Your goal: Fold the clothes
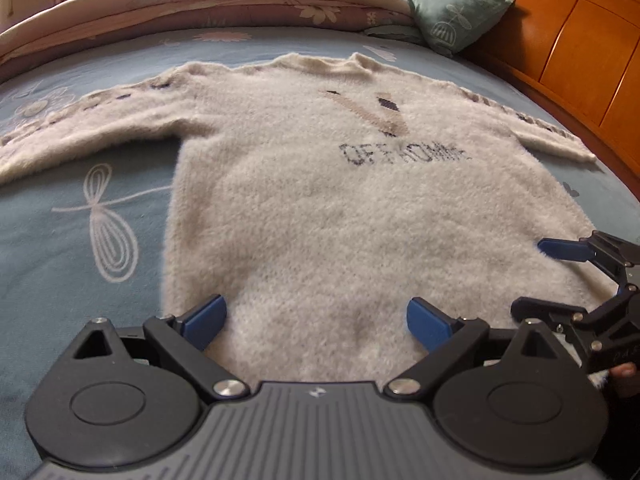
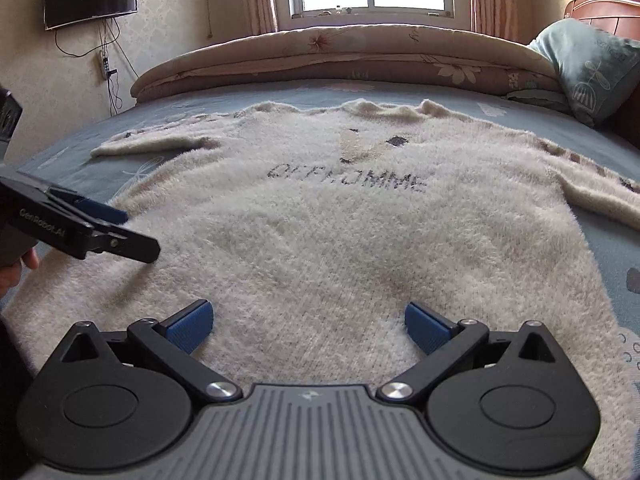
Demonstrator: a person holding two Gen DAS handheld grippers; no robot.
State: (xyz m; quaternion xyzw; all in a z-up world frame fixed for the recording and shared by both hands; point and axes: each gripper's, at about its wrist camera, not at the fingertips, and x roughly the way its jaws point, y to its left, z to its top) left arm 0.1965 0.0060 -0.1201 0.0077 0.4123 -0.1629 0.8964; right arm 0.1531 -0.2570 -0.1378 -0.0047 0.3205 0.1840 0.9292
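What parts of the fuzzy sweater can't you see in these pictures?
- Bottom hem of the sweater: hidden in both views behind each gripper's own body.
- Left sleeve cuff: cut off by the left edge in the left wrist view.
- Right sleeve end: runs off the right edge in the right wrist view.
- Knitted lettering: too fuzzy to read for sure.
- Whether the open left gripper and right gripper touch the wool: cannot tell.

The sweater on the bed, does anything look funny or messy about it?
Nothing stands out. The sweater lies flat and face up on the bed, both sleeves spread sideways. Both tongs, left and right, are open above its hem.
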